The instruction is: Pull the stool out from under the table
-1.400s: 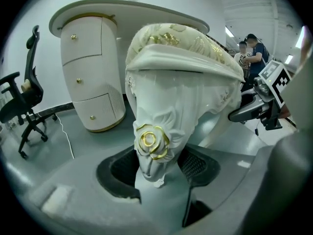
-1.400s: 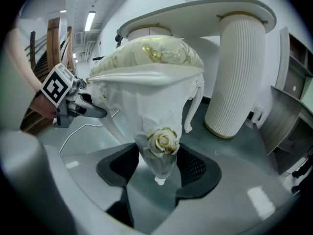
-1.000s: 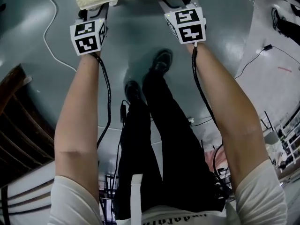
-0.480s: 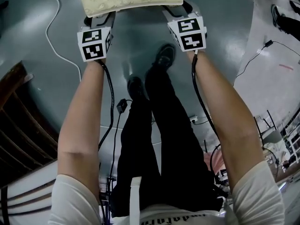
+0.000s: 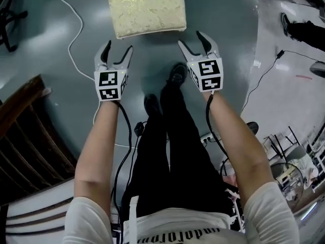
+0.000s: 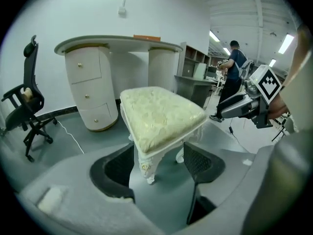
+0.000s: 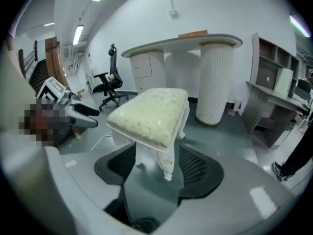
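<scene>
Standing clear of the table (image 6: 117, 44), the stool (image 5: 144, 9) sits on grey floor (image 5: 45, 44).

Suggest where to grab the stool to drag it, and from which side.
Probably the near seat edge of the stool, one gripper per near corner, coming from the person's side. The cushioned seat is a flat slab overhanging the carved legs, so jaws can close over its rim. The left gripper and right gripper have just been opening and hold nothing.
</scene>
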`<state>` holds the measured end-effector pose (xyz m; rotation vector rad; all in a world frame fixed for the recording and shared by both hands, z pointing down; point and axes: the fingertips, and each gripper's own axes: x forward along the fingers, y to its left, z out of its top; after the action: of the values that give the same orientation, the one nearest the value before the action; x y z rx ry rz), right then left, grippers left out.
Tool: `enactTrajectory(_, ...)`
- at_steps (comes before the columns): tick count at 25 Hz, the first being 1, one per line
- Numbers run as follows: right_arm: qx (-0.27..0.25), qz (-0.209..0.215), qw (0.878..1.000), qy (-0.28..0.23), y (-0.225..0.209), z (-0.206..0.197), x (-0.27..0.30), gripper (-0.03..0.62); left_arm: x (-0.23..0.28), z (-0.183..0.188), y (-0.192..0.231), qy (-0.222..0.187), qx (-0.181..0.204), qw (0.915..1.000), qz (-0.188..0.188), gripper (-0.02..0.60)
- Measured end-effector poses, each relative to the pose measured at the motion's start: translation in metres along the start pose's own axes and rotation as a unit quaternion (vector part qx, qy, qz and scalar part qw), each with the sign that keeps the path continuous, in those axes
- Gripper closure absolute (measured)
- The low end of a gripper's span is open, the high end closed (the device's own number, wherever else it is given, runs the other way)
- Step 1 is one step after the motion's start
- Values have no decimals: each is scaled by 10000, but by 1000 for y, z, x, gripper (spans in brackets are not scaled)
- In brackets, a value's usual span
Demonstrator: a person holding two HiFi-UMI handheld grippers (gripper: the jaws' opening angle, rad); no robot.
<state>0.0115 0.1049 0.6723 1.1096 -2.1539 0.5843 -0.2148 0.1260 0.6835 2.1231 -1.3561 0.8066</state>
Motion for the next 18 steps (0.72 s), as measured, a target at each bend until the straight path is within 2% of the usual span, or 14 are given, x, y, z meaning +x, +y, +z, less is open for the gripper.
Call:
enactTrajectory(3,114,86,9997,-177,22,47,-50,345,-54,57,-12,-297,76,9994,-187,252)
enactTrajectory(5,161,132,9993,-314,34,82,-86,350,-89,97,-27,-460,239,9975,-478,252)
enactTrajectory(9,-43,264,9980,-570,55,153,-164,356,-166,174,-54,-757,459,9920,-898,252)
enactTrajectory(15,-511,278,9915,-1166,90,266,-274,386,-283,274,-51,-1298,496,9856,-959,255)
enactTrajectory(18,-668,222,9878,-1390,107,306,-322,396,-335,309,-56,-1528,512,9827,-919,261)
